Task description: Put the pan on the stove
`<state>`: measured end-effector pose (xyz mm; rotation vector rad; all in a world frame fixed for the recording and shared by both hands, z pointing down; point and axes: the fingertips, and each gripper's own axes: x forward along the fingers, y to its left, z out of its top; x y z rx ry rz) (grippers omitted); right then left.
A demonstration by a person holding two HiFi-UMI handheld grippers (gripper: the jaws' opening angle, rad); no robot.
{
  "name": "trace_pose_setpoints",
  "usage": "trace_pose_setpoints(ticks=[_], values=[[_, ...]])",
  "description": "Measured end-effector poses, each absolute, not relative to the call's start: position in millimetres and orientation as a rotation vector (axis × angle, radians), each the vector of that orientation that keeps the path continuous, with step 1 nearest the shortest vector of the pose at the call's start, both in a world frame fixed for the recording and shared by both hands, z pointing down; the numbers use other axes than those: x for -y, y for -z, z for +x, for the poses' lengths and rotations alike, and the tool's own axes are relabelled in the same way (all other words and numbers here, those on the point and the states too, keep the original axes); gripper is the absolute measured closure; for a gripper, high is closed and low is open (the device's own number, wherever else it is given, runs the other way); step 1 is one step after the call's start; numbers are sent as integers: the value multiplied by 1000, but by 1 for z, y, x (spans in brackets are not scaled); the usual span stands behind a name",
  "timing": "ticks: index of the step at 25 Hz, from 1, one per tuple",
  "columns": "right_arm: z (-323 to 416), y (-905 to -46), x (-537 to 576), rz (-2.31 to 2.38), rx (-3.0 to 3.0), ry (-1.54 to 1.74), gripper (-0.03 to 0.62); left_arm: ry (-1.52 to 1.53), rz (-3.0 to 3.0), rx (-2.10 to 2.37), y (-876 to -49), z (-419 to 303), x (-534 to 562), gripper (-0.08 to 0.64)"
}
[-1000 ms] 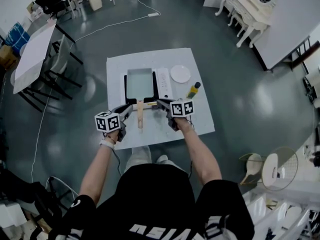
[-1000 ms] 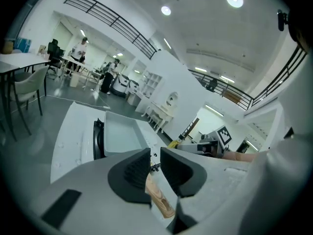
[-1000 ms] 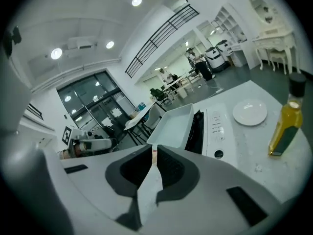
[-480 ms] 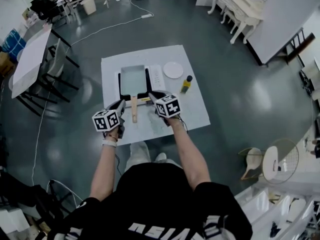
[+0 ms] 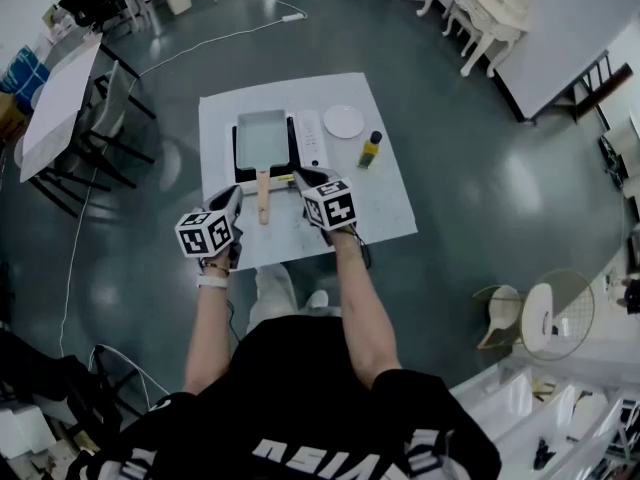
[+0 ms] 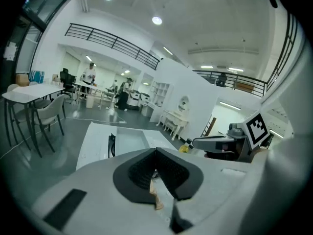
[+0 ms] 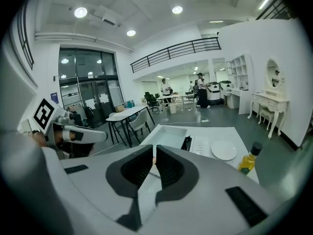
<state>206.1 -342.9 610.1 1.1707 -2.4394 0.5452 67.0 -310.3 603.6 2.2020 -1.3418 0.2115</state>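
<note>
A rectangular grey pan (image 5: pixel 263 133) sits on the black stove (image 5: pixel 292 156), its wooden handle (image 5: pixel 263 197) pointing toward me. My left gripper (image 5: pixel 235 201) hovers left of the handle; its jaws have just been closing and now meet with nothing between them. My right gripper (image 5: pixel 300 179) hangs right of the handle, over the stove's near corner; its jaws have just been closing too, pads almost touching and empty. The left gripper view puts the left gripper (image 6: pixel 155 153) above the table, with the pan (image 6: pixel 128 141) beyond. Beyond the right gripper (image 7: pixel 154 153) lies the pan (image 7: pixel 168 137).
The stove's white control panel (image 5: pixel 309 138), a white plate (image 5: pixel 343 121) and a yellow oil bottle (image 5: pixel 369 150) stand right of the pan on the white-covered table (image 5: pixel 380 208). Tables and chairs (image 5: pixel 60 108) fill the far left; a white dresser (image 5: pixel 490 13) is at far right.
Both grippers have lifted and drawn back from the pan handle toward me, the left one farther. The pan stays on the stove.
</note>
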Motion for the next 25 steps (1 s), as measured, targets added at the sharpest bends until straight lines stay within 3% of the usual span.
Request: trace_pose_setpoints(ticks=[25], values=[[233, -582, 328, 1209, 2452, -515, 588, -266, 2338, 1301, -564, 101, 308, 560]])
